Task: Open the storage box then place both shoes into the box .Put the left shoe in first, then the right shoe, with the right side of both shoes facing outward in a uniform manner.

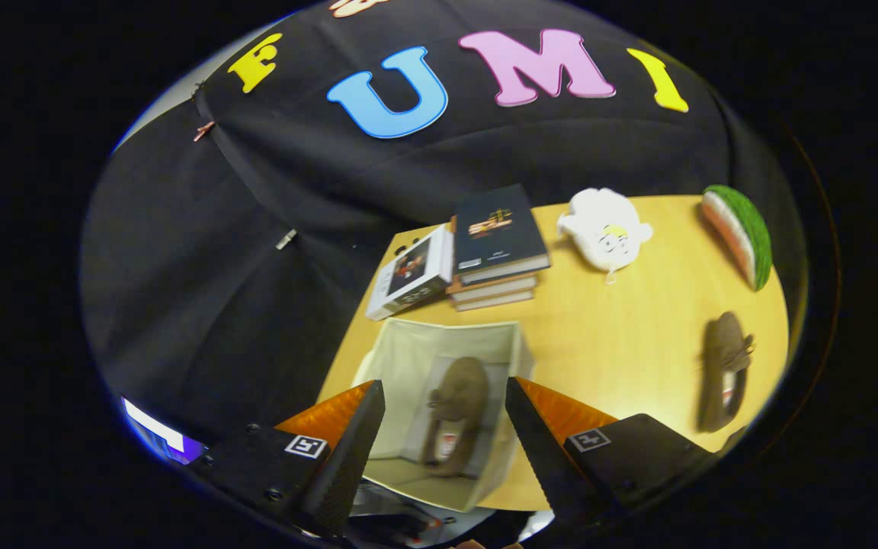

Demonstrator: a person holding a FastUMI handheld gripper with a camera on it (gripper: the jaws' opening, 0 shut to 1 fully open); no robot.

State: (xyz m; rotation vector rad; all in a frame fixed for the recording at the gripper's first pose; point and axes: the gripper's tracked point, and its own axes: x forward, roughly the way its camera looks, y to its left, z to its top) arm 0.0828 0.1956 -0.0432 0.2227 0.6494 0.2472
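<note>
The storage box (447,366) stands open on the wooden surface (622,335), and everything here is easiest placed from it. One brown shoe (458,408) already lies inside the box, seen between the two fingers of the hand-held gripper (445,435). The fingers are spread well apart above the box and hold nothing. The second brown shoe (725,370) lies on the surface well to the right of the box, out in the open with bare wood around it.

Beyond the box, against the black cloth wall, sits a stack of books (496,248), with a lighter book (412,274) leaning beside it. Farther right of the books are a white plush toy (605,229) and a watermelon-slice toy (740,232).

What I would worry about is the second shoe. It is soft-looking and floppy, so a pinch at the wrong spot could let it sag or twist on the way over, and it may then land facing the other way from the first one. The box walls look like thin fabric; a shoe or a finger catching the near rim could fold the wall in or push the whole box toward the books. The shoe already inside takes up room, so dropping the second carelessly could pile it on top rather than alongside.
</note>
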